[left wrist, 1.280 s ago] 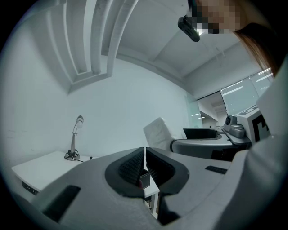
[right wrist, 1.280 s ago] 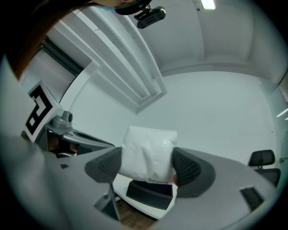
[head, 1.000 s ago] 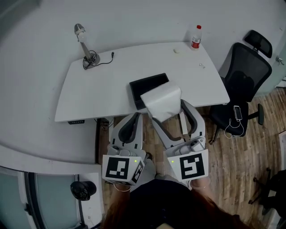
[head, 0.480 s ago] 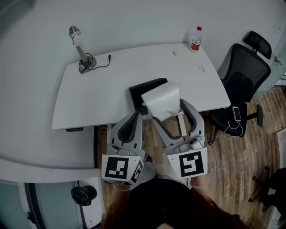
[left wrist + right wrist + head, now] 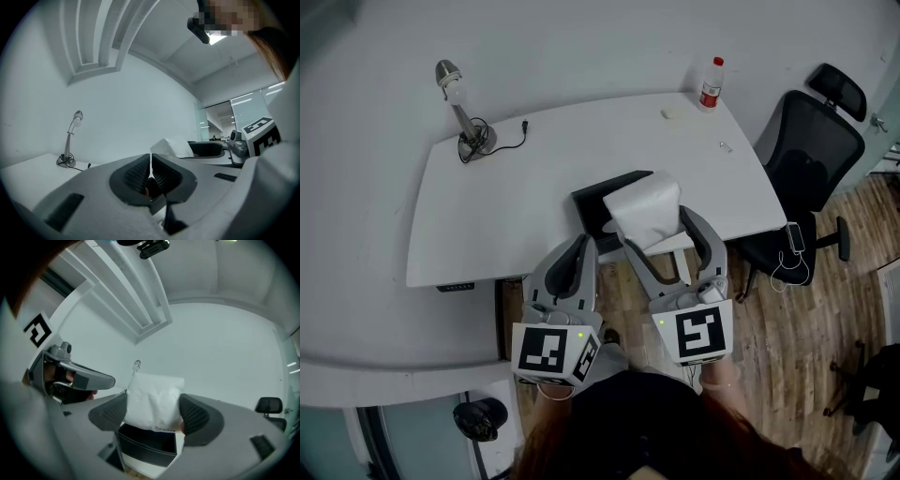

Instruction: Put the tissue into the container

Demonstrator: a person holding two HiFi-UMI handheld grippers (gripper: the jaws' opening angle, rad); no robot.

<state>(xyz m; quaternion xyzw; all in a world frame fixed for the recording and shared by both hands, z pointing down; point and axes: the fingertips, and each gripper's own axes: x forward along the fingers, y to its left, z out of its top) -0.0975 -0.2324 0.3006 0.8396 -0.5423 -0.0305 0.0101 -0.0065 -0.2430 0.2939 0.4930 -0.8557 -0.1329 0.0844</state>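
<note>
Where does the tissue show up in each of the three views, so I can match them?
Head view: tissue at centre, gripped in the right claw.
Left gripper view: tissue just right of centre, beyond the shut jaws.
Right gripper view: tissue dead centre, clamped between the jaws.
Shared landmark: the desk lamp, upper left in the head view, far left in the left gripper view, tiny above the tissue in the right gripper view.

Soft paper tissue (image 5: 645,212), matt black container (image 5: 592,201), smooth white table (image 5: 511,192).
</note>
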